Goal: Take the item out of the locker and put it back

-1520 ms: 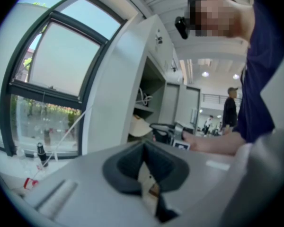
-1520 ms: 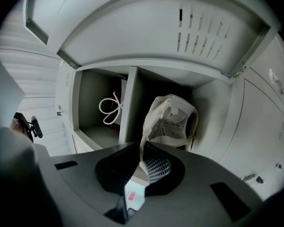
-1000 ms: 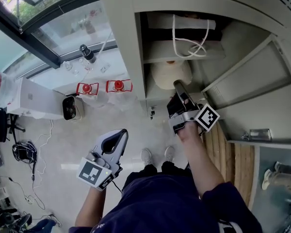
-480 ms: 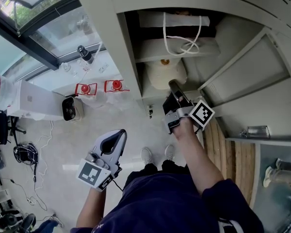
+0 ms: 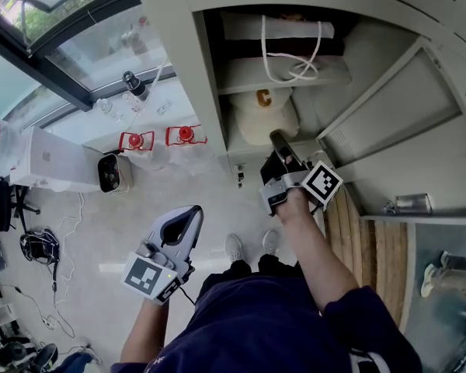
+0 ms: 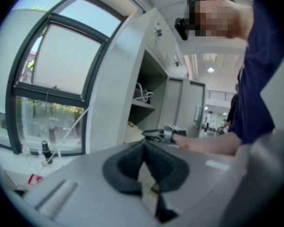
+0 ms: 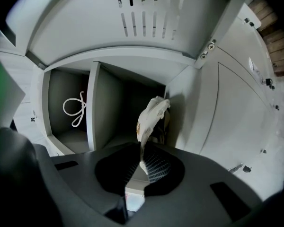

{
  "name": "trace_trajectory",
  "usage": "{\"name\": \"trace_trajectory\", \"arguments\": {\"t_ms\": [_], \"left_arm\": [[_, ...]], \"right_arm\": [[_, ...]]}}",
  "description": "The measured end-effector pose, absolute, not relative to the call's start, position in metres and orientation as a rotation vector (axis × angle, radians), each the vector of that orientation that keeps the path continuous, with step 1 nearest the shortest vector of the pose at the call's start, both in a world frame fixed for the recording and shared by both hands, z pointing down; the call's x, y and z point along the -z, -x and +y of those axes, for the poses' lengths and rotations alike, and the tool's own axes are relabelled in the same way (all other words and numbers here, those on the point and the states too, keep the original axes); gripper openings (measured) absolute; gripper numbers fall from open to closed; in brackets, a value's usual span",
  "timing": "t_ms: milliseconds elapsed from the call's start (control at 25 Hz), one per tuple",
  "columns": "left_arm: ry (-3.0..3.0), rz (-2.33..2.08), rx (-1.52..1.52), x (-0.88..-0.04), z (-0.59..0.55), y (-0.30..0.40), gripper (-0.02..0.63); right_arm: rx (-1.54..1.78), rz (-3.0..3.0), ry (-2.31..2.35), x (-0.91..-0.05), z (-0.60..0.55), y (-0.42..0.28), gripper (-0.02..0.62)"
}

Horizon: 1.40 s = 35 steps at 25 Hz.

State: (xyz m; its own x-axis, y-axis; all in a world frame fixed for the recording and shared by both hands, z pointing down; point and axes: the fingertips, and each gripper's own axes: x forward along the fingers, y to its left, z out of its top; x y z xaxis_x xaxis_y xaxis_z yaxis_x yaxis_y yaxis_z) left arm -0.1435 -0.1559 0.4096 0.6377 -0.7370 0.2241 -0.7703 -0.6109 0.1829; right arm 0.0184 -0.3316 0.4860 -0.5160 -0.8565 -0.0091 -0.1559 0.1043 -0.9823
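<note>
A cream cap point(image 5: 264, 115) with an orange letter C lies in the lower compartment of the open grey locker point(image 5: 186, 68). My right gripper point(image 5: 278, 140) reaches in at the cap's near edge and is shut on it. In the right gripper view the cap point(image 7: 151, 117) hangs as a pale fold rising from between the pads of my right gripper point(image 7: 141, 162). My left gripper point(image 5: 188, 220) hangs low at the left, away from the locker. Its black pads meet in the left gripper view point(image 6: 144, 145), with nothing between them.
A white bag with rope handles point(image 5: 291, 49) lies on the shelf above the cap. The locker door point(image 5: 388, 123) stands open to the right. Two red objects point(image 5: 185, 135), a white box point(image 5: 50, 162) and cables lie on the floor by the window.
My right gripper has shifted slightly left. The cap has turned in the compartment so that its orange letter C now shows. The left gripper has hardly moved.
</note>
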Motion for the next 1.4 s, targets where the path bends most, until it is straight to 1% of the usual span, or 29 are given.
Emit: {"name": "trace_trajectory", "arguments": {"t_ms": [1200, 1400], "left_arm": [[-2.608, -1.179, -0.166, -0.412, -0.132, 0.154, 0.003], [-2.608, -1.177, -0.171, -0.412, -0.13, 0.154, 0.003]], "right_arm": [[1.501, 1.735, 1.062, -0.509, -0.302, -0.026, 0.025], [1.493, 1.725, 1.042, -0.51, -0.301, -0.027, 0.055]]}}
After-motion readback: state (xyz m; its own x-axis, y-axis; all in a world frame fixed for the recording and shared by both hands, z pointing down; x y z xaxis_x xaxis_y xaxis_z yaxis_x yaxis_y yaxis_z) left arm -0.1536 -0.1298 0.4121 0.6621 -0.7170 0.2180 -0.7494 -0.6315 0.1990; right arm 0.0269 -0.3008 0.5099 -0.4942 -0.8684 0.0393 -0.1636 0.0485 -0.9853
